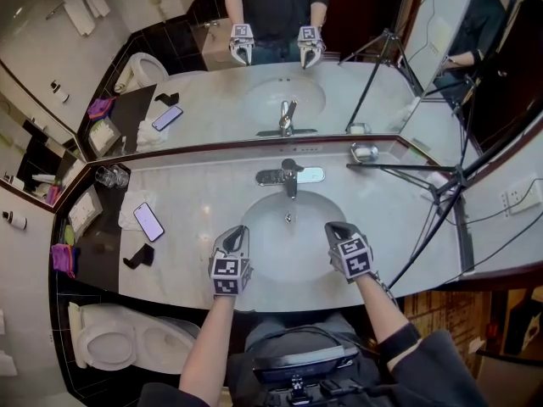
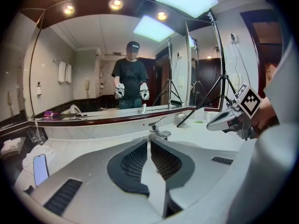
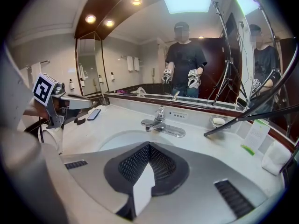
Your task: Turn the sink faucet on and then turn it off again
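Observation:
A chrome faucet (image 1: 290,175) with a single lever stands at the back of the white oval basin (image 1: 288,248); no water shows from it. My left gripper (image 1: 237,230) hangs over the basin's front left rim, and my right gripper (image 1: 337,227) over its front right. Both point toward the faucet and stay well short of it. In the left gripper view the faucet (image 2: 159,130) lies straight ahead beyond the left gripper (image 2: 149,143), whose tips meet with nothing between them. In the right gripper view the right gripper (image 3: 148,145) is shut and empty too, with the faucet (image 3: 161,120) ahead.
A phone (image 1: 148,221), a small black object (image 1: 140,255) and a glass (image 1: 112,176) sit on the counter's left. A soap dish (image 1: 365,153) and black tripod legs (image 1: 441,193) occupy the right. A mirror (image 1: 212,100) backs the counter. A toilet (image 1: 127,342) stands lower left.

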A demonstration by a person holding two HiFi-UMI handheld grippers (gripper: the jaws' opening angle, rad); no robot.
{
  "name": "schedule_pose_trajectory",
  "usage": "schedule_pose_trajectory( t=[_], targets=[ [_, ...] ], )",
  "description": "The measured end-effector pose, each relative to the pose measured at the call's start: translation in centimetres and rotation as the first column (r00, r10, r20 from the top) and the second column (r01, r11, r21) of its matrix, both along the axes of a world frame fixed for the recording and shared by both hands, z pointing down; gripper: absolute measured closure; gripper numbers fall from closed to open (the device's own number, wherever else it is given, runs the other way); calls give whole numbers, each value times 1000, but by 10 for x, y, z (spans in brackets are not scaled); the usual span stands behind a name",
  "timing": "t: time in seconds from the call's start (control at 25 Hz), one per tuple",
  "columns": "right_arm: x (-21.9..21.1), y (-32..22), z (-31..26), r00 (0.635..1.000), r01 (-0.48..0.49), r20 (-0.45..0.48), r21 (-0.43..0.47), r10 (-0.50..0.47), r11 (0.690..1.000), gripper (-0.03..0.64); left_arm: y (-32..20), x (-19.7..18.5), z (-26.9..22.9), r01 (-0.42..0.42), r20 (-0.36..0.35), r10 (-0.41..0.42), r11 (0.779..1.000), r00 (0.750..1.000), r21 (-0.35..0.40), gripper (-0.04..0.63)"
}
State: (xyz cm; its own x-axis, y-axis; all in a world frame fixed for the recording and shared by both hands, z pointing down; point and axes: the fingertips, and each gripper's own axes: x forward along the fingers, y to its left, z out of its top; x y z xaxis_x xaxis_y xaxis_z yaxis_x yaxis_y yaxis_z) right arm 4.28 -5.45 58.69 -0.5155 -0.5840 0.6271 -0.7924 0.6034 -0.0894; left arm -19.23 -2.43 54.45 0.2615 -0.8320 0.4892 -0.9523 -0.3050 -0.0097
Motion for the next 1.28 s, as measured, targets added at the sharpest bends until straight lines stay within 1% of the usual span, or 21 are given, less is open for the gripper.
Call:
schedule_pose_trajectory(
  t=[0.04,0.2,0.32,0.44,0.6,0.72,0.84,0.92,1.12,1.28],
  targets=[
    [-1,-1,2,1000,2,0,-3,-2,1000,595,-4,5,-1,-19,2,19,1000,1000,3,556],
    [-2,-14,11,1000,6,-3,-11,-6,1000,595,-29,26,0,-103,30,103,995,994,17,525],
    [-5,-25,18,1000,4,-2,-18,-4,1000,595,-53,39,6,-165,80,163,986,983,23,487],
    [-7,-37,21,1000,1,0,-18,-1,1000,595,-77,55,17,-226,134,221,974,966,22,443],
    [-8,-54,25,1000,-7,10,-17,7,1000,595,-109,83,28,-328,226,317,945,921,14,375],
    [-8,-64,32,1000,-12,18,-21,13,1000,595,-133,101,39,-381,263,367,924,892,3,349],
    [-5,-71,42,999,-20,24,-32,21,999,595,-158,118,48,-421,291,404,907,867,-6,347],
    [-3,-73,50,999,-27,26,-42,28,999,595,-174,127,54,-449,315,430,893,846,-10,347],
    [6,-72,73,999,-43,21,-74,45,996,595,-202,148,65,-522,385,489,853,783,-23,347],
    [11,-68,85,998,-57,20,-95,59,994,595,-207,162,79,-564,431,524,825,735,-41,348]
  ],
)
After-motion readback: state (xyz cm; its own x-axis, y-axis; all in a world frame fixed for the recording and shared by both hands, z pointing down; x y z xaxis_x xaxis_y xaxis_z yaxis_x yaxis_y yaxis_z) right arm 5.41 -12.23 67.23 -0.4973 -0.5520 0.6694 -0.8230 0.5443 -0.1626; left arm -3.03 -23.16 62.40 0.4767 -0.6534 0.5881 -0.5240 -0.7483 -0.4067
